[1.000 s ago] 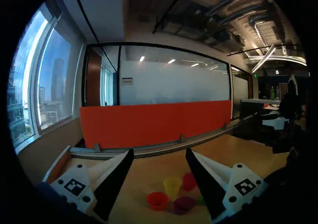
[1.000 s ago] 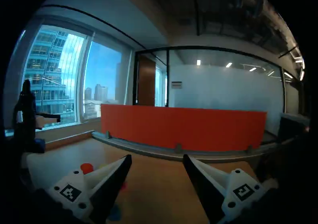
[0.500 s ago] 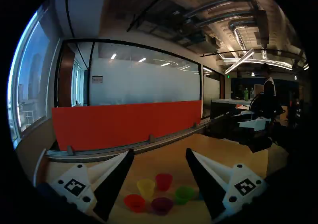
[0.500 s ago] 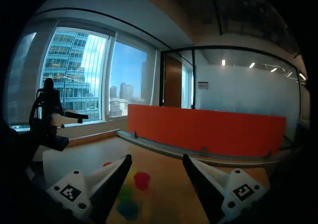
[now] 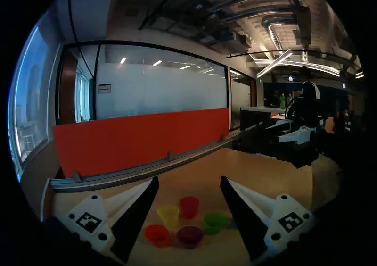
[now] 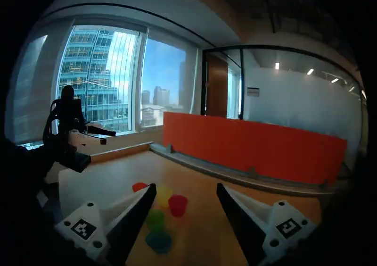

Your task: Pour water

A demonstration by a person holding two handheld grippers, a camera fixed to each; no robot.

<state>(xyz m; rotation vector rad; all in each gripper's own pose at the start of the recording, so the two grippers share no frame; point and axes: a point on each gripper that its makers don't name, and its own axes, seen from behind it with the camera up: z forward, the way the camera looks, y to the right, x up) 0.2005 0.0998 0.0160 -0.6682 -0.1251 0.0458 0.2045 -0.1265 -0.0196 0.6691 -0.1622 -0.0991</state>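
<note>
Swinging round over the last half second, both cameras bring the cups closer to mid-frame. The left gripper (image 5: 188, 178) and right gripper (image 6: 186, 185) both have their jaws spread wide, holding nothing. The cups stand clustered on the table (image 5: 268, 171) ahead of both grippers.

The left gripper view counts five: an orange cup (image 5: 157, 234), yellow cup (image 5: 168, 214), red cup (image 5: 189, 205), green cup (image 5: 215, 221) and purple cup (image 5: 190, 236), with the right gripper far off to the right. The right gripper view also counts five, its fifth being a blue cup (image 6: 159, 241), with the left gripper far off to the left.

The table is pale wood. Behind it run an orange partition (image 5: 141, 134), a glass wall (image 5: 160, 87), tall windows (image 6: 94, 82) onto towers, and ceiling pipes (image 5: 254, 11).
</note>
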